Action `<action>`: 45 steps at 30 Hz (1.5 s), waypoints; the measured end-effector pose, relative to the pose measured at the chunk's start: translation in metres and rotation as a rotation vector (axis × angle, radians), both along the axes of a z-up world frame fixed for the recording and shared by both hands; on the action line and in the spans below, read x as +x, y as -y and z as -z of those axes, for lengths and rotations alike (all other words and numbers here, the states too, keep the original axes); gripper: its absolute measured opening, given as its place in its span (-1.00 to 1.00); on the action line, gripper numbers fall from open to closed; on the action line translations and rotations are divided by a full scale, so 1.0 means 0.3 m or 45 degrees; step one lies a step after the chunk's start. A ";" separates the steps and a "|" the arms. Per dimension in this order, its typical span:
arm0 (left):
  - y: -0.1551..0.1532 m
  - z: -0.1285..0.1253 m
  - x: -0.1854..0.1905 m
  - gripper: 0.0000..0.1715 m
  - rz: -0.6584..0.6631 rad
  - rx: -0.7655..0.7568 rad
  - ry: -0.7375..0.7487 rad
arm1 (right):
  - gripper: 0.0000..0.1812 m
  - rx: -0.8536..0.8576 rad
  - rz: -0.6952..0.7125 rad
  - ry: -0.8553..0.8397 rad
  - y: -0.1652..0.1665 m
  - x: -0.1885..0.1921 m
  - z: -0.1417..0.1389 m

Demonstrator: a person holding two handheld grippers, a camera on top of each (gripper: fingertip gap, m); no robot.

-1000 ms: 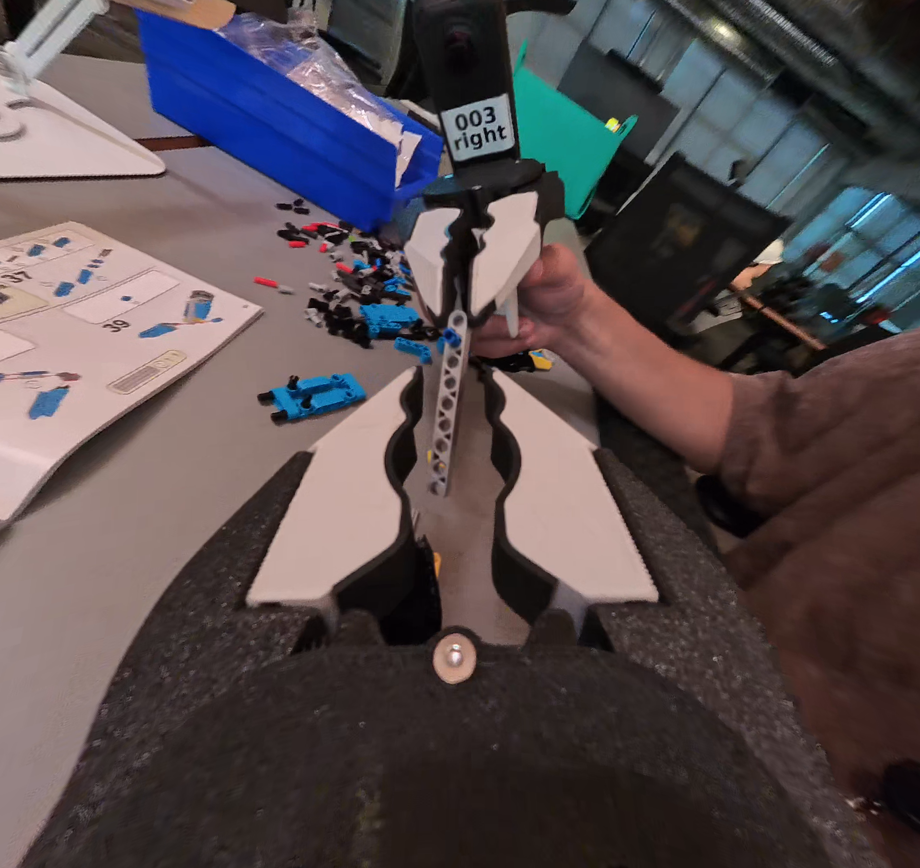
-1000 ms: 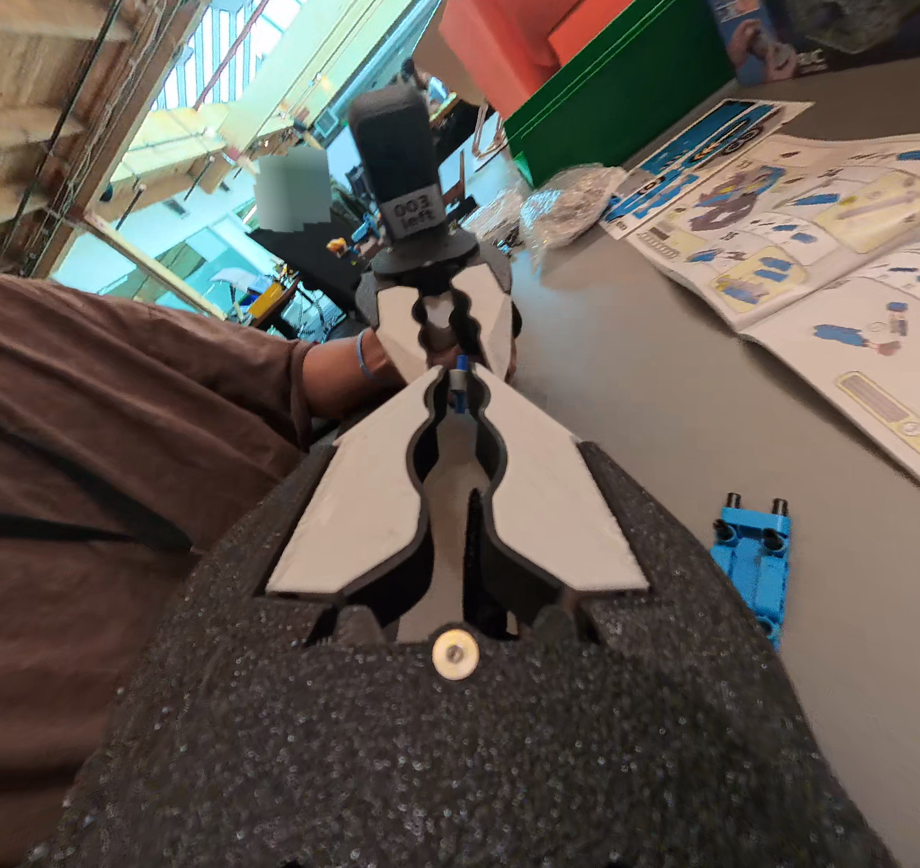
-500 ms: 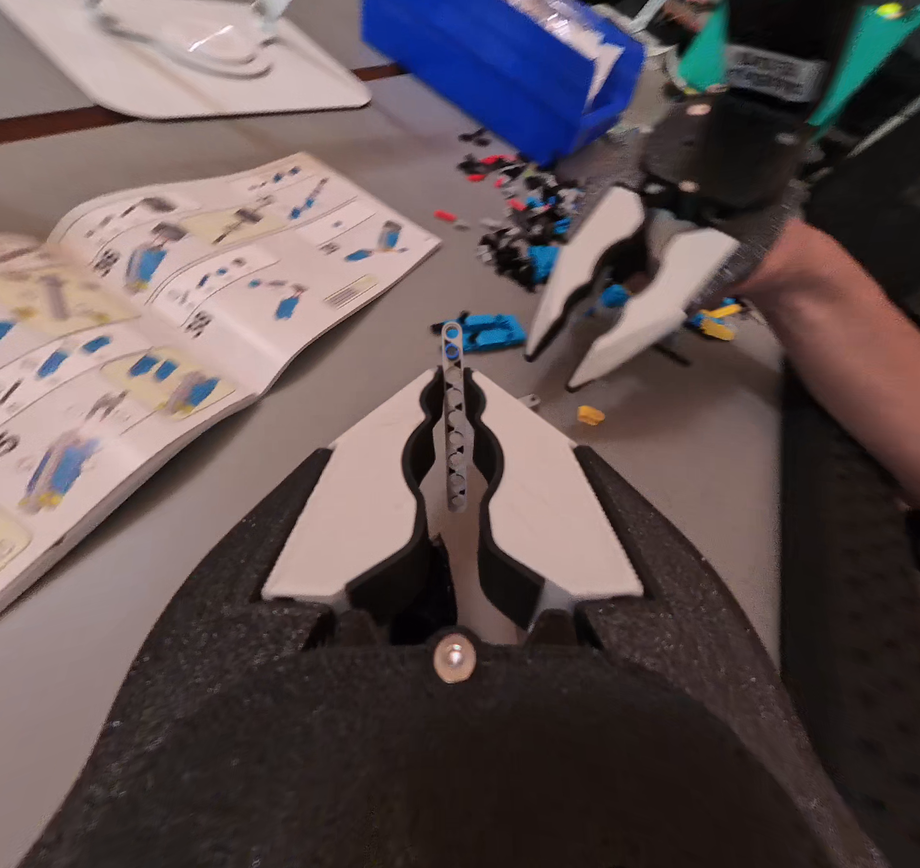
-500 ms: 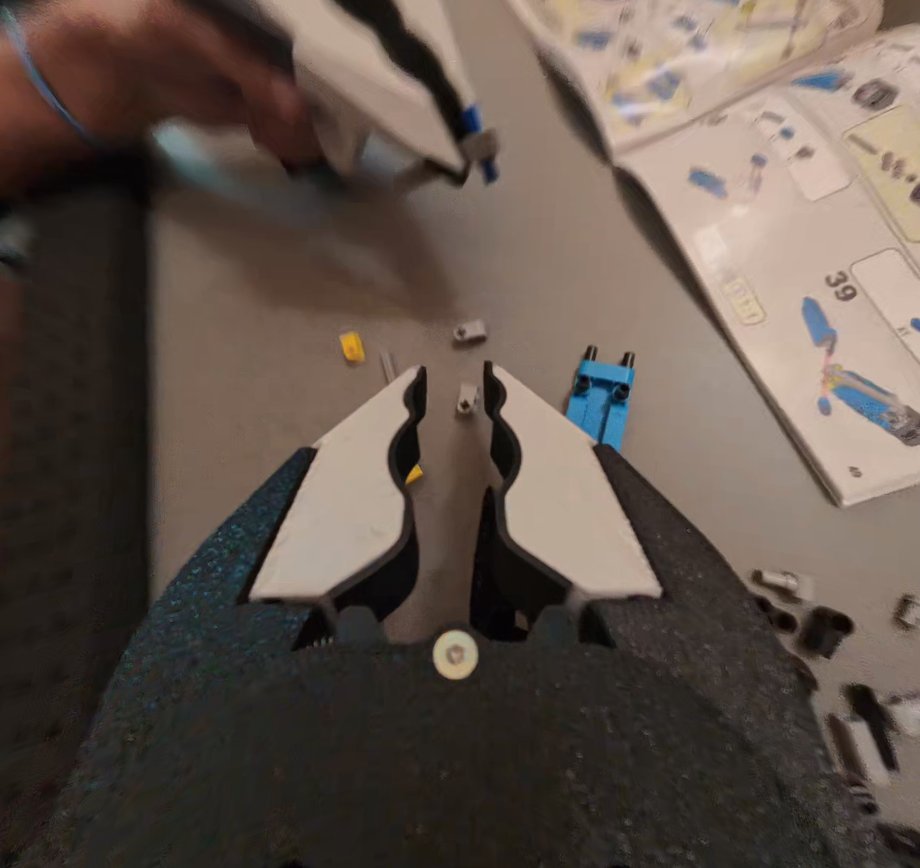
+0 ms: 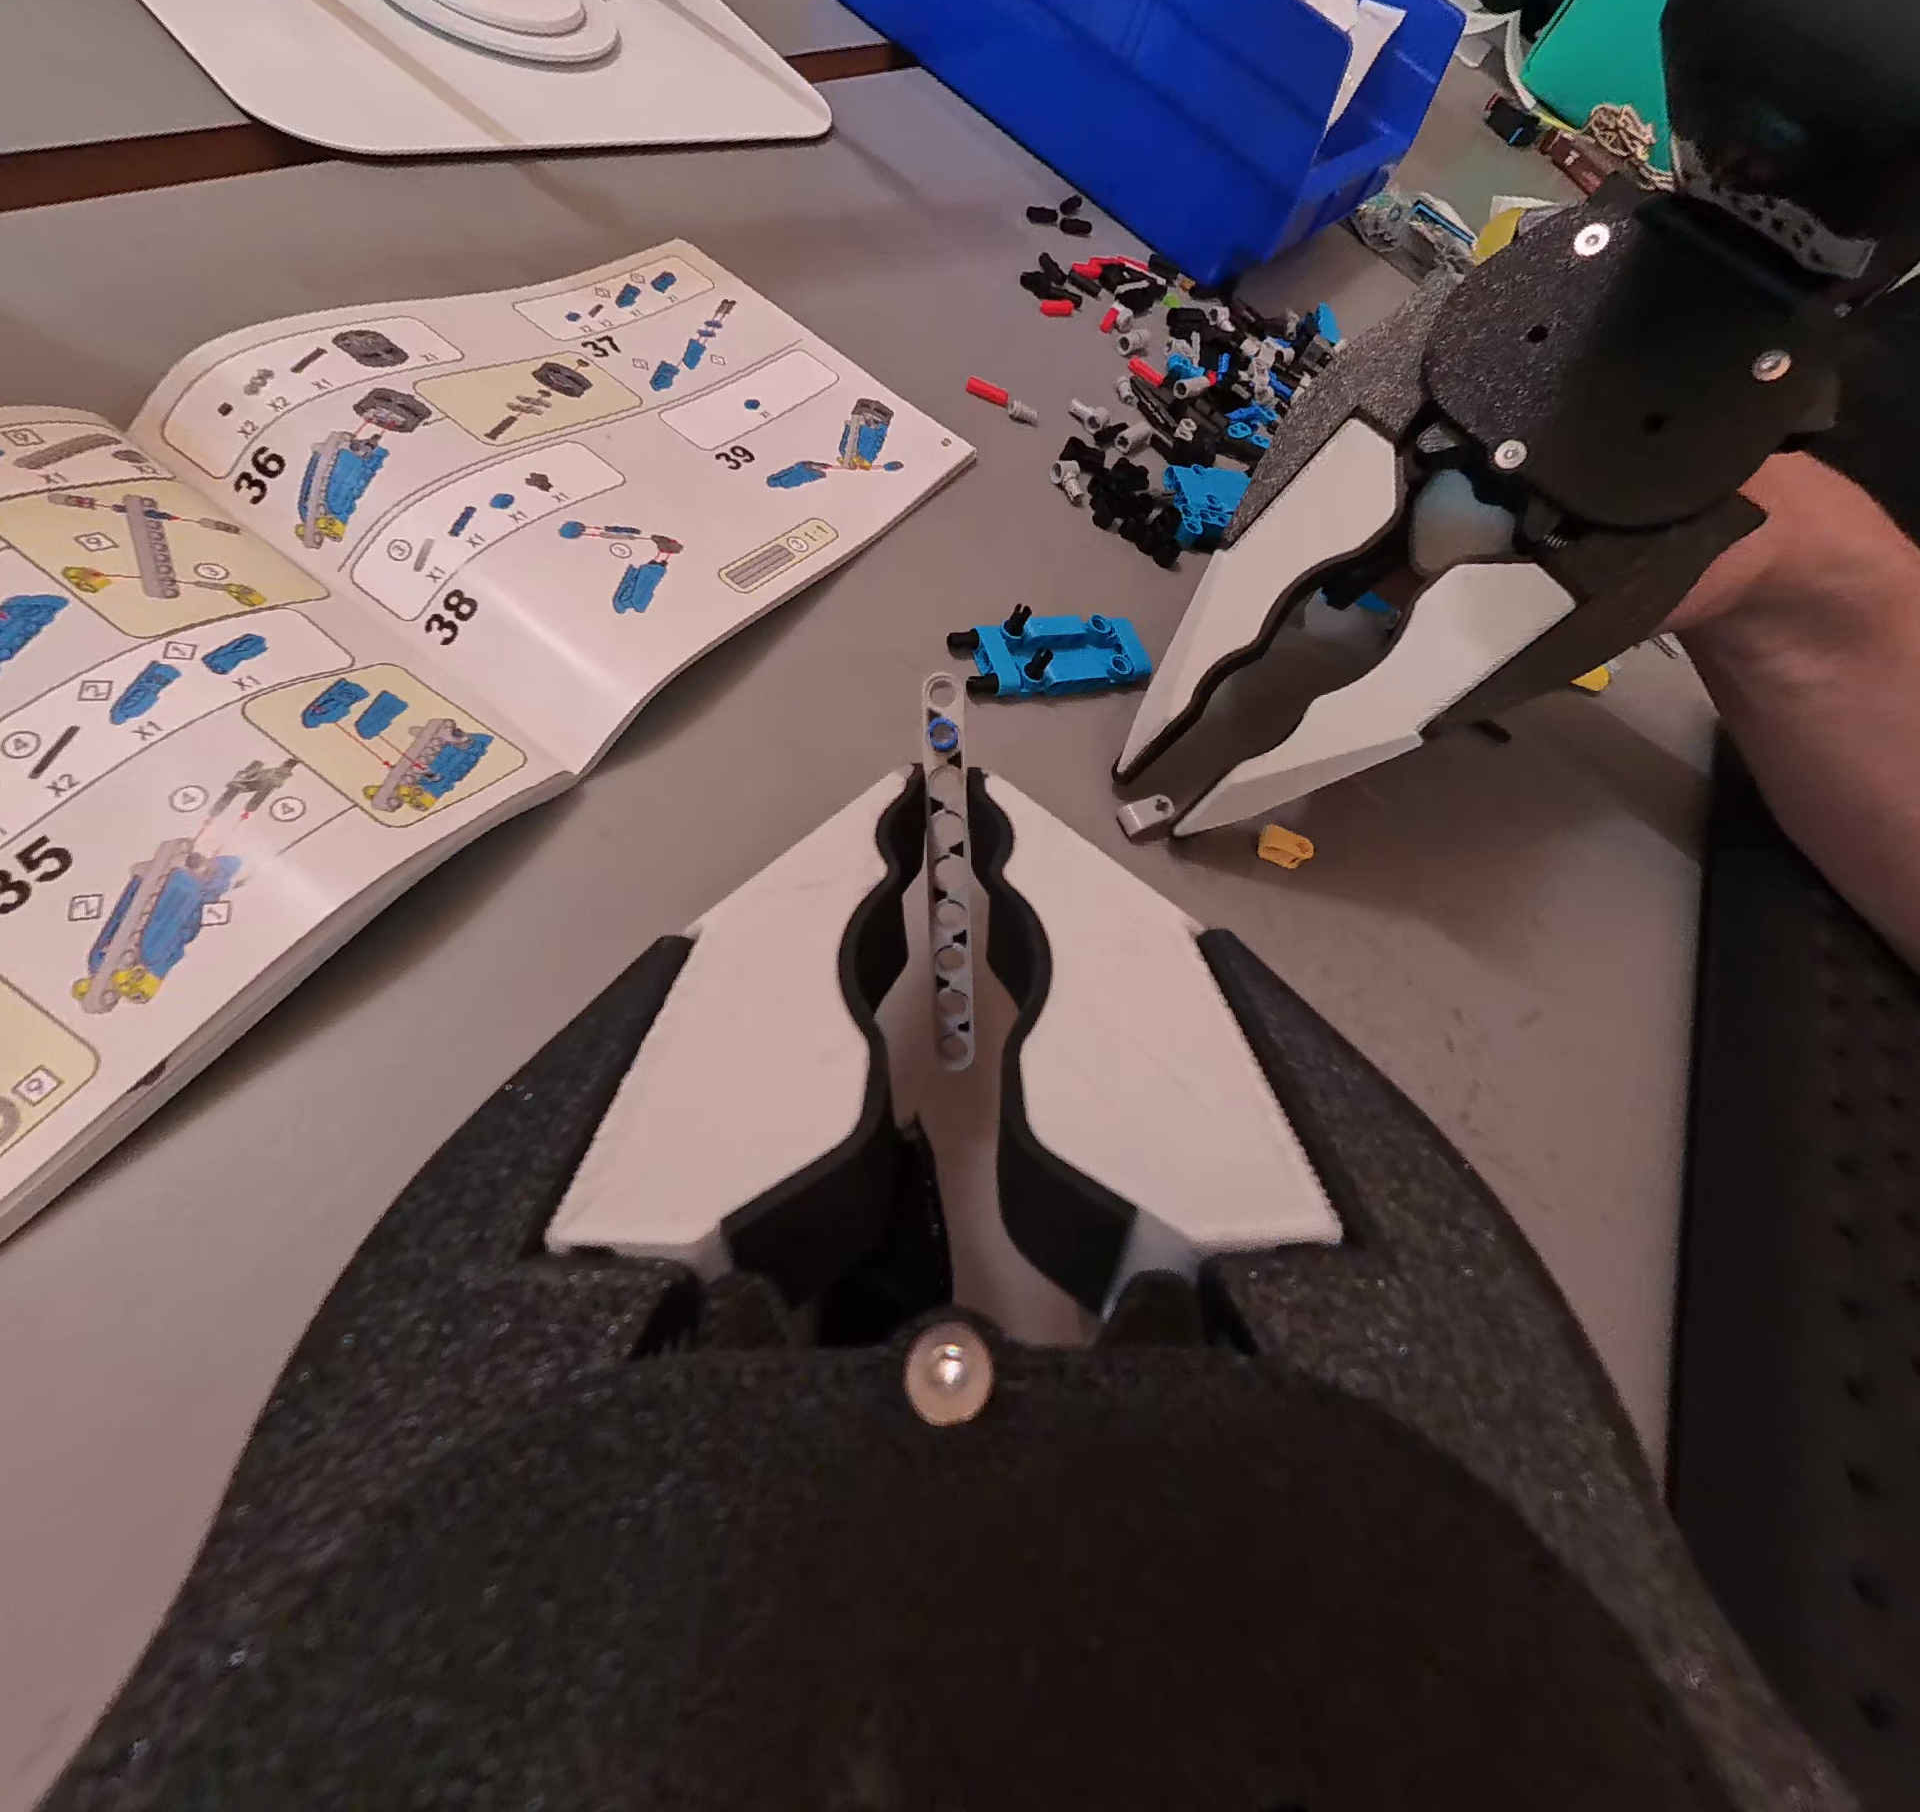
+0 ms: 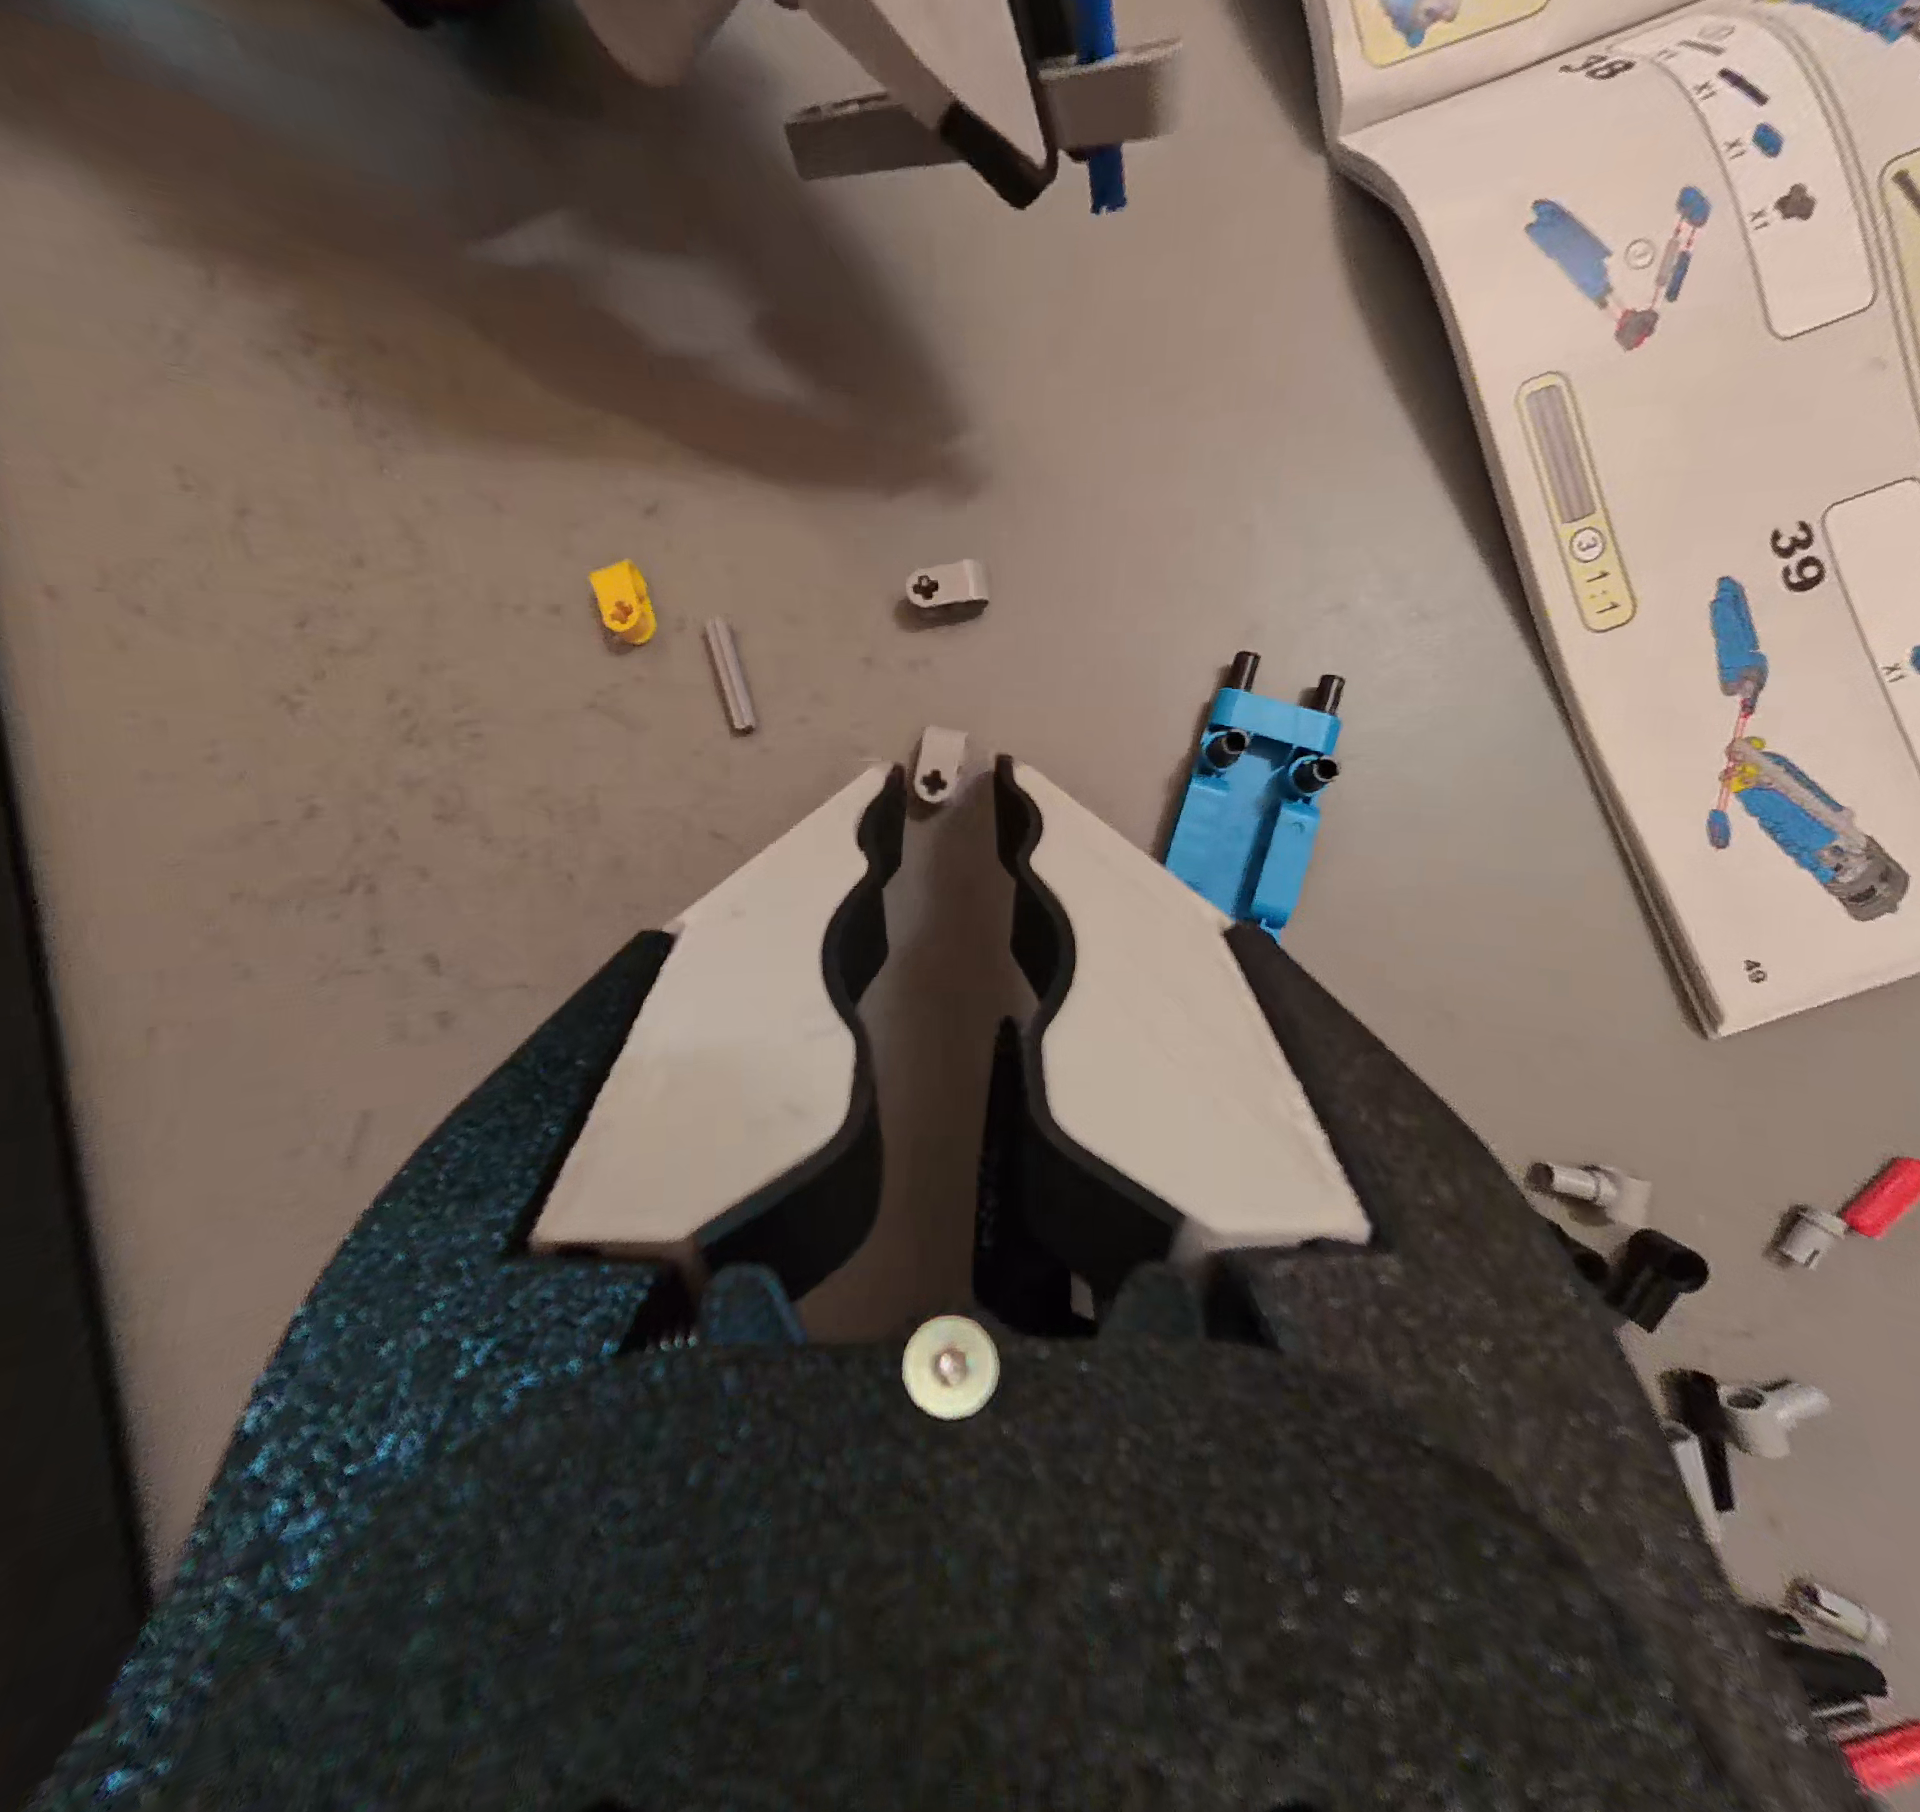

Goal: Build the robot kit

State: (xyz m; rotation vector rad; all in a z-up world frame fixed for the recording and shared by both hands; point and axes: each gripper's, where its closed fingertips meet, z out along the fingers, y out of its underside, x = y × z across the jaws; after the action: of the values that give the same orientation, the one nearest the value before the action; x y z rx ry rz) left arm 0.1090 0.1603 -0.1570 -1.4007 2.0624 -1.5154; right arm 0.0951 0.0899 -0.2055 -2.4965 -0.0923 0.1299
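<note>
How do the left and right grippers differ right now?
The left gripper is shut on a long grey holed beam carrying a blue pin; the right gripper is open and holds nothing. The left gripper is lifted above the table; the right gripper is tipped down with a small grey connector between its tips. Both have white fingers with black wavy inner pads.

I see a grey table (image 5: pixel 1403 983) carrying an open instruction booklet (image 5: pixel 436 557) at left, a blue bin (image 5: pixel 1132 58) at upper centre, and a white base plate (image 5: pixel 416 69) at upper left. A heap of small parts (image 5: pixel 1174 412) lies below the bin, with a blue block (image 5: pixel 1060 645), a yellow connector (image 6: pixel 621 601), and what looks like a grey axle (image 6: pixel 729 673) nearby.
</note>
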 end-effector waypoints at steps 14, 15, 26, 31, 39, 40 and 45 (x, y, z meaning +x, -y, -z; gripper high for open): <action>-0.007 0.011 0.002 -0.92 0.006 0.052 0.006 | -0.68 0.079 0.084 -0.131 -0.100 -0.050 -0.014; -0.006 0.013 0.002 -0.92 0.007 0.051 0.003 | -0.69 0.086 0.095 -0.118 -0.105 -0.044 -0.014; 0.000 0.002 -0.001 -0.92 0.020 -0.015 -0.014 | -0.84 0.091 0.075 -0.052 -0.126 -0.042 0.006; 0.008 0.006 -0.005 -0.92 0.034 -0.005 -0.017 | -0.89 0.108 -0.033 0.073 -0.116 -0.045 0.003; 0.051 0.058 -0.052 -0.92 0.210 0.140 -0.039 | -0.92 0.127 0.055 -0.143 -0.118 -0.046 -0.018; 0.069 0.071 -0.070 -0.92 0.263 0.170 -0.045 | -0.92 0.131 0.076 -0.147 -0.115 -0.037 -0.023; 0.123 0.063 -0.087 -0.92 0.300 0.208 0.011 | -0.92 0.180 0.151 -0.176 -0.115 -0.012 -0.061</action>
State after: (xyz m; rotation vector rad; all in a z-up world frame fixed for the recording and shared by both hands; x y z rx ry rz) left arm 0.0828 0.1234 -0.1759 -1.1239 2.3548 -1.3930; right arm 0.0915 0.1246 -0.1871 -2.3382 0.1003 0.2376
